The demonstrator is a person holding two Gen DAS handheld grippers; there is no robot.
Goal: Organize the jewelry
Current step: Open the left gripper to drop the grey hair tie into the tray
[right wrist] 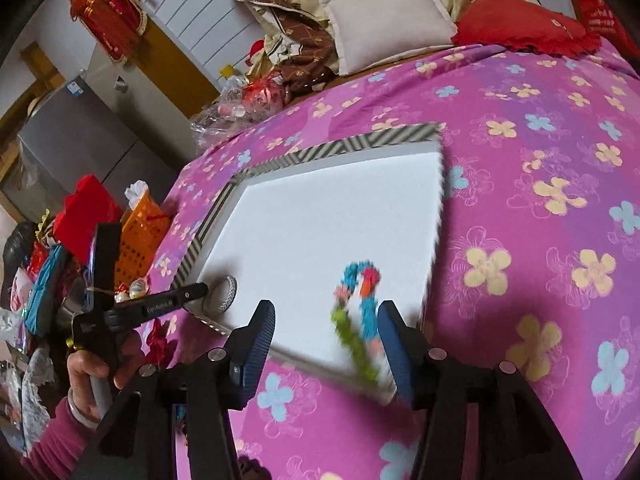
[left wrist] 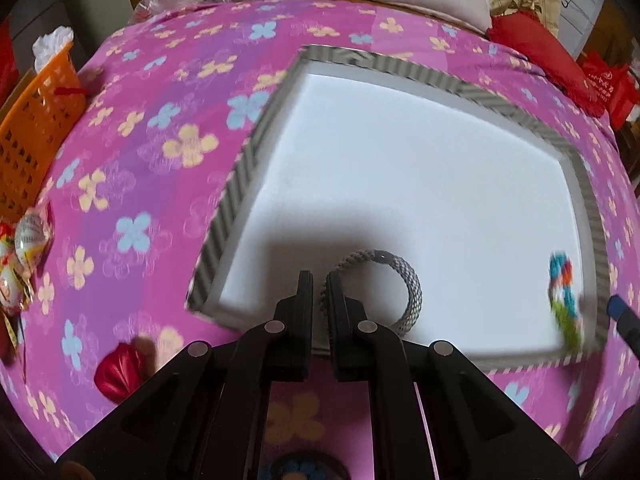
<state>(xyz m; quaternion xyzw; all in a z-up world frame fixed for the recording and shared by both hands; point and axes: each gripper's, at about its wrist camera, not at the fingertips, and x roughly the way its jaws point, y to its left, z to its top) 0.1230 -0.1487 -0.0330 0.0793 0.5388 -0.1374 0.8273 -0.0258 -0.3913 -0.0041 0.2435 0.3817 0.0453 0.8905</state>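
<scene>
here, grey woven bracelet point(left wrist: 404, 280) curls on white tray point(left wrist: 400, 160).

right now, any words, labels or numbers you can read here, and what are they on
None can be read for certain.
Left gripper: white lettering on its side, too small and blurred.
Red bag: pale print, too blurred.
Red hanging decoration: gold characters, too blurred.
Grey fridge: blue sticker, too small.

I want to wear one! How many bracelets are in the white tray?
2. The grey bracelet sits at the tray's near left corner, pinched by the left gripper. The colourful bracelet lies near the right edge, between the right gripper's open fingers.
</scene>
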